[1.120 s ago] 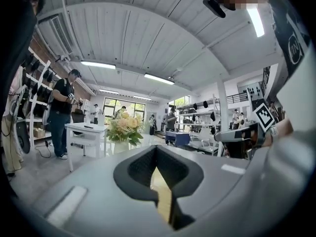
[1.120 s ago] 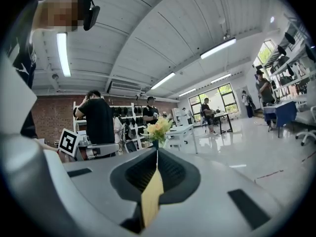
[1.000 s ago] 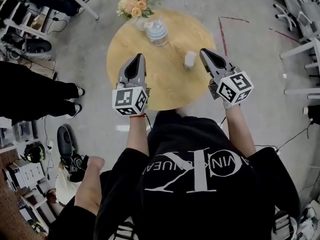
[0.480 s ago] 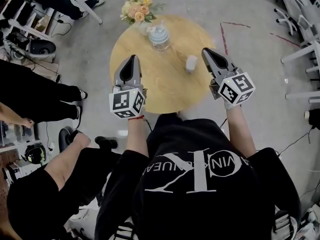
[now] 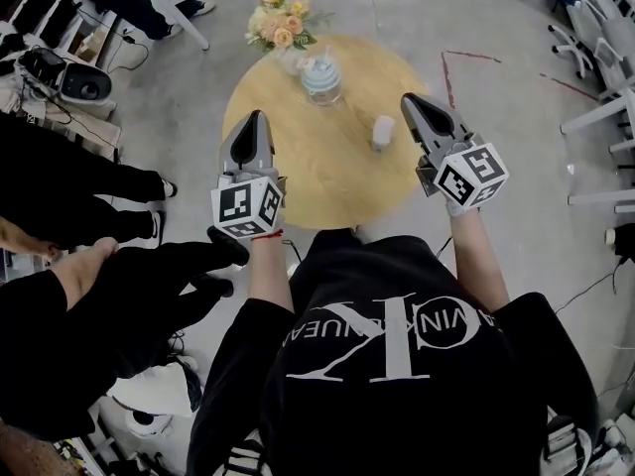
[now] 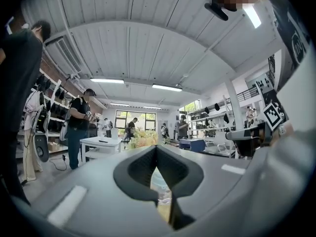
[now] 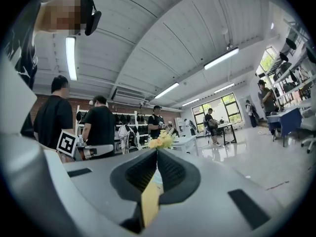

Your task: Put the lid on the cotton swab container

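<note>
A round wooden bench (image 5: 327, 172) is standing on a grey workshop floor, with bare floor showing all round its rim. The cotton swab container (image 5: 320, 77), a clear jar standing open, is sitting close to the bench's far edge. A bunch of yellow and peach flowers (image 5: 277, 23) is standing just beyond and to the left of the container, right at the rim. The small white lid (image 5: 382, 131) is lying nearer the person and to the right of the container, apart from it, with bare wood between the two.

The left gripper (image 5: 260, 117) is hovering nearer than the container and to its left, over the rim, with its tip pointing towards the jar. In the left gripper view its fingers (image 6: 140, 169) are pressing together at the tip with nothing between them. The right gripper (image 5: 407, 100) is hanging to the right of the container, just right of the lid and not touching it. Its fingers (image 7: 173, 174) are likewise meeting at the tip and gripping nothing.

The wood on the near side of the container is lying open between the two grippers. A bystander in dark clothes (image 5: 89, 296) is standing far left of the container, off the bench. White office chairs (image 5: 595, 28) are standing well to the container's right.
</note>
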